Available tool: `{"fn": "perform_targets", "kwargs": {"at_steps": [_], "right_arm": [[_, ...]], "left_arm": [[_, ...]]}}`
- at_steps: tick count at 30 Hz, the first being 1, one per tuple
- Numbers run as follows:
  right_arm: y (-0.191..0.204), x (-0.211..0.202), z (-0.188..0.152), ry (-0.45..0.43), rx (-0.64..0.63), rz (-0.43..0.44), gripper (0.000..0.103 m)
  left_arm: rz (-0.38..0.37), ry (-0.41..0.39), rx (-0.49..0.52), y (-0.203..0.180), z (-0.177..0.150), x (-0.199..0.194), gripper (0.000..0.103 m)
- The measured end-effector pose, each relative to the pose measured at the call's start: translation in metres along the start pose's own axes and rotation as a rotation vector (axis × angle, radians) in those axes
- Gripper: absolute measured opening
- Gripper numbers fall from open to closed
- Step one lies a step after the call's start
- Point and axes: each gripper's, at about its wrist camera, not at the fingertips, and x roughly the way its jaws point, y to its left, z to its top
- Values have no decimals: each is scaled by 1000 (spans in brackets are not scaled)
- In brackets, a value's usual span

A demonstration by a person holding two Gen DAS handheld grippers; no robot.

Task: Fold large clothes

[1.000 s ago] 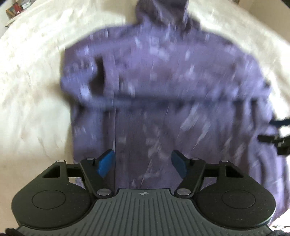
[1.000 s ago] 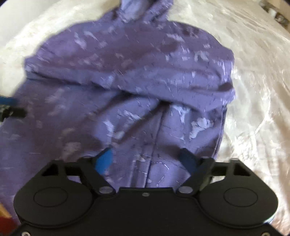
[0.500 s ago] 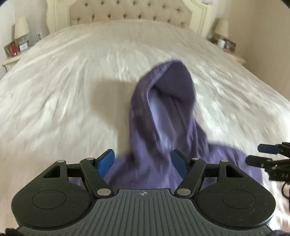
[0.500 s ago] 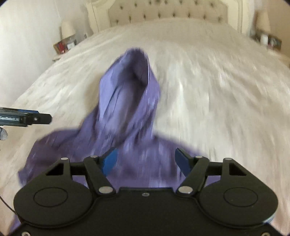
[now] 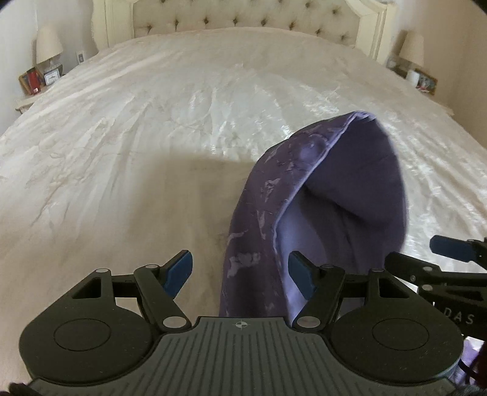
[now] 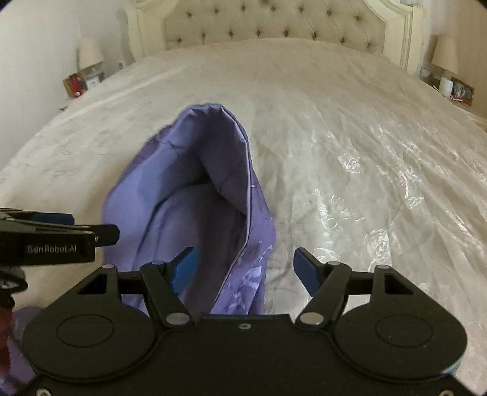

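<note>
Purple hoodie [image 5: 261,219] lies on the white bed [image 5: 121,137], hood [image 6: 194,189] open and pointing toward the tufted headboard [image 6: 274,24]. Left gripper [image 5: 240,271] and right gripper [image 6: 245,268] hover over the hood's base, side by side. Both pairs of fingers stand wide apart, gripping nothing.
</note>
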Motion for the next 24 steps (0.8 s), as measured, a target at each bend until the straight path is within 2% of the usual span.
{"fn": "perform_targets", "kwargs": {"at_steps": [3,5,6,7,11,14,18,20,24], "right_arm": [[2,14,2,14,-1,-8,72],[4,20,3,19,-23,-25,66],[3,20,4,15,-38,-46,57],[-1,19,3,12,-38,-78,53],[-45,17,-12,44,80,-141,53],[-73,22,-31,93,153,-71,56],[-74,23,-40,112,127,-40,57],[-80,19,-39,110,159,-16,59],[-87,3,-32,88,151,33,62]], "left_arm": [[24,-5,-5,2,4,10,68],[45,-11,0,8,5,13,68],[65,-19,5,14,3,13,68],[86,-22,4,21,0,13,68],[95,30,-41,64,-20,16,69],[41,76,-66,84,-37,23,72],[39,107,-10,82,-44,27,71],[18,91,37,81,-40,17,69],[-79,11,163,79,-37,-24,69]]}}
